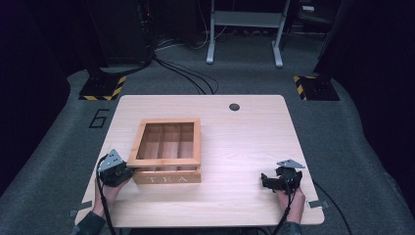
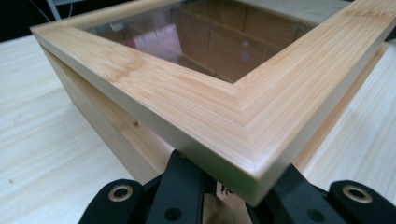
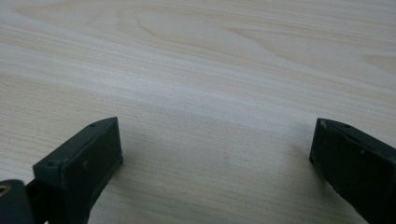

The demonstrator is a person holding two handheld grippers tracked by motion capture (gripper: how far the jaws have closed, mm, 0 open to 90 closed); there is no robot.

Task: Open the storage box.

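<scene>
Sitting left of centre in the high view, the bamboo "TEA" box with glass-windowed lid [image 1: 165,149] looks barely lifted. The left gripper [image 1: 128,171] meets its near-left lid corner, grip unclear. The right gripper [image 1: 266,182] rests lower right, jaws apart, empty.

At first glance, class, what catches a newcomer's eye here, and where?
The wooden tea box with its glass-paned lid stands left of centre on the pale table. The left gripper is at the box's near-left corner, its jaws under the lid's edge. The right gripper rests near the right edge, jaws wide apart.
</scene>
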